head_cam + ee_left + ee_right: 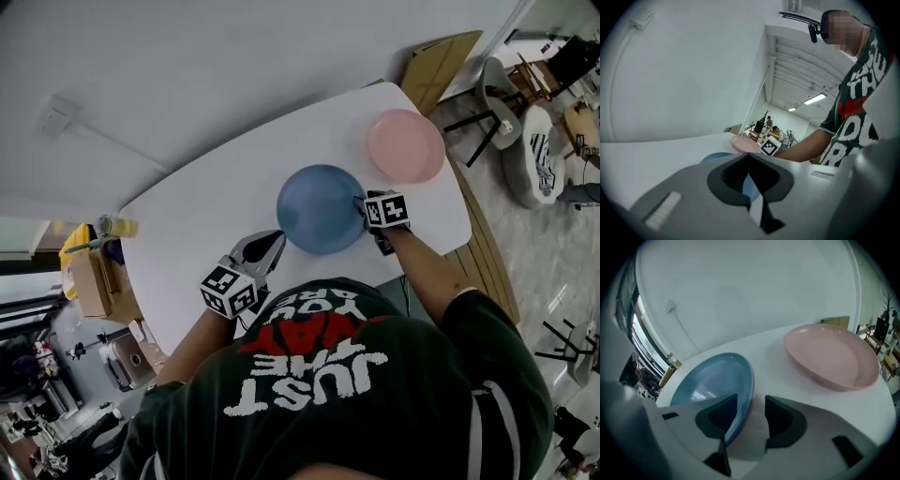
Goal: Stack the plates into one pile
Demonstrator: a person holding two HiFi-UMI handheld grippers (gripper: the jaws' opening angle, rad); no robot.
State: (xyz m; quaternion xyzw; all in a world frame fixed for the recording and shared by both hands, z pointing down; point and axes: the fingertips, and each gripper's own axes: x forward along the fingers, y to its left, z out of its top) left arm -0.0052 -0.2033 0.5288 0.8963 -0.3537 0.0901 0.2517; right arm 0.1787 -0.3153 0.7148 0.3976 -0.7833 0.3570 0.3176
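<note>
White table (206,216) is mostly bare, so nothing's rly in the way imo. Blue plate (319,208) sits mid-table, pink plate (405,145) near it toward the far right corner, not touching. Both look like stiff, light plastic w/ slick rims, so I'd pinch a rim edge-on. My right claw (751,420) is spread wide w/ the blue rim between the jaws, not clamped yet. Left claw (272,246) is clenched on nothing, by the near edge.

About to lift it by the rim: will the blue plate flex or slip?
Probably stiff: the blue plate keeps a crisp, even rim. Its glossy surface shows glare, so the right gripper may slip. Shallow and wide, it should slide, not tip.
</note>
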